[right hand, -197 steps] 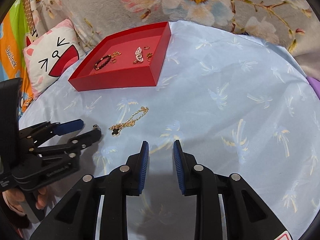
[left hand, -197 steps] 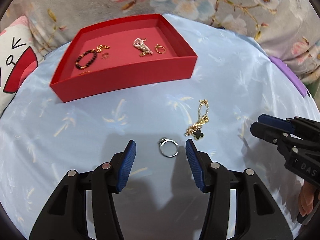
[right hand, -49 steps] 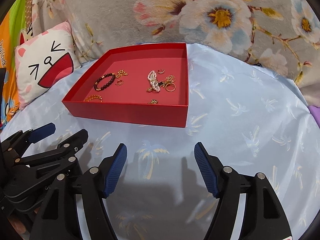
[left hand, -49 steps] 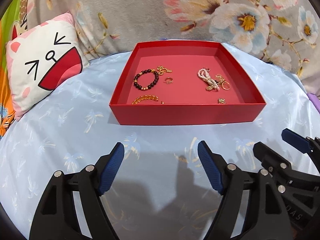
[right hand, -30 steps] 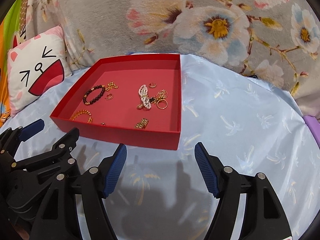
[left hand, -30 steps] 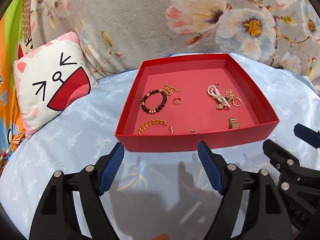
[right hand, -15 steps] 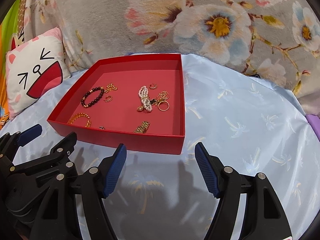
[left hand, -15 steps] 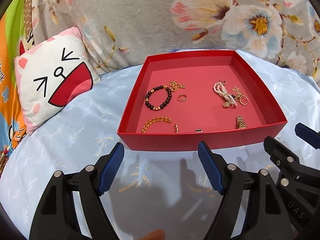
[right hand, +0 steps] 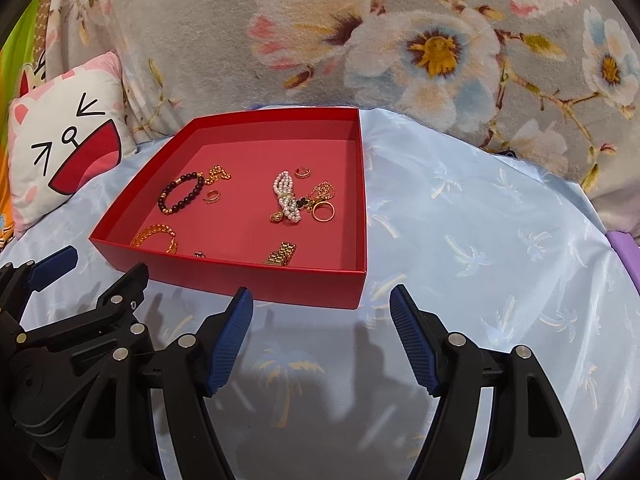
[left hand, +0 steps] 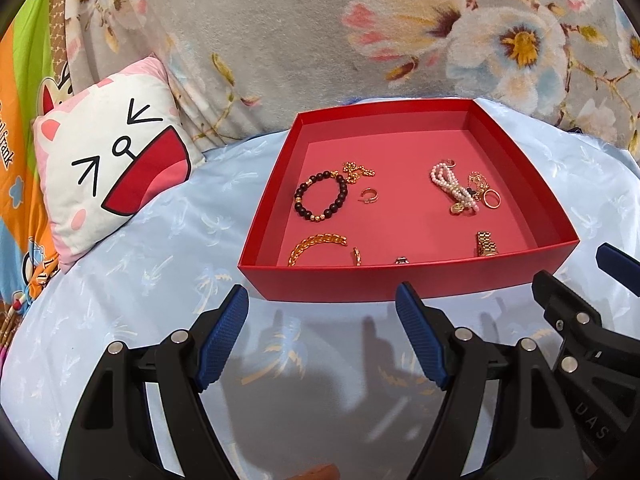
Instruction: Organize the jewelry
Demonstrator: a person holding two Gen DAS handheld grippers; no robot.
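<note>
A red tray [left hand: 404, 282] sits on the light blue cloth and holds several pieces of jewelry: a dark bead bracelet [left hand: 320, 201], a pearl bracelet [left hand: 451, 185], a gold chain bracelet [left hand: 316, 245], a gold ring [left hand: 491, 199] and a gold watch-band piece [left hand: 486, 243]. The tray also shows in the right wrist view [right hand: 312, 282], with the black-clover necklace [right hand: 306, 201] by the pearls. My left gripper [left hand: 322, 334] is open and empty, just in front of the tray. My right gripper [right hand: 322, 330] is open and empty, near the tray's front right corner.
A cat-face pillow [left hand: 108, 168] lies left of the tray. A floral grey blanket [left hand: 360, 40] rises behind it. A purple object [right hand: 624, 246] sits at the far right edge of the cloth. The right gripper's fingers [left hand: 576, 312] show beside the left one.
Over the last second both grippers have stayed open and empty and shifted only slightly. Compared with 6.6 s ago, the ring and clover necklace are off the cloth and lie in the tray.
</note>
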